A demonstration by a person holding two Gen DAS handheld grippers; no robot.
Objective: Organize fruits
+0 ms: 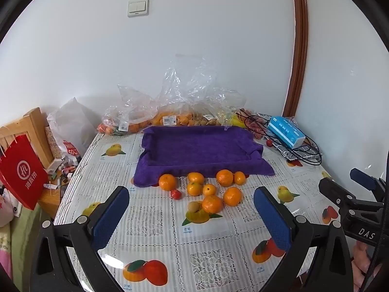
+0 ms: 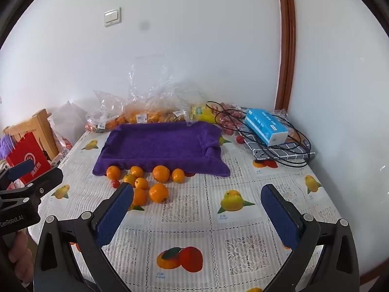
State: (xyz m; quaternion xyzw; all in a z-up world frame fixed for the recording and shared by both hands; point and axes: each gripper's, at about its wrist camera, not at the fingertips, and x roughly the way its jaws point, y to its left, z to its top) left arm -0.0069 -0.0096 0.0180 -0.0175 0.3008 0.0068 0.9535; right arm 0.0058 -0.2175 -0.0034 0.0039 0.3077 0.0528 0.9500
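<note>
Left gripper (image 1: 192,209): fingers (image 1: 110,215) spread wide, nothing between them, held above the table (image 1: 150,221). Right gripper (image 2: 197,209): fingers (image 2: 279,215) likewise spread wide and bare, over the table's near right part.

Just past the left fingers, a loose cluster of oranges (image 1: 212,204) on the table, some touching; in the right view the same oranges (image 2: 158,192) sat beside the left finger. At the cluster's near edge, a small yellow-brown fruit (image 1: 194,206) against one orange. At its left edge, a small red fruit (image 1: 175,194).

Behind the cluster, a purple towel (image 1: 201,149) shaped into a shallow tray, farthest oranges touching its front edge. Beyond the towel, against the wall, clear bags (image 1: 170,112) of more fruit. Right of the towel, a blue box (image 1: 287,131) lying on a checked cloth among black cables (image 1: 308,155). Off the table's left edge, a red bag (image 1: 23,172).
</note>
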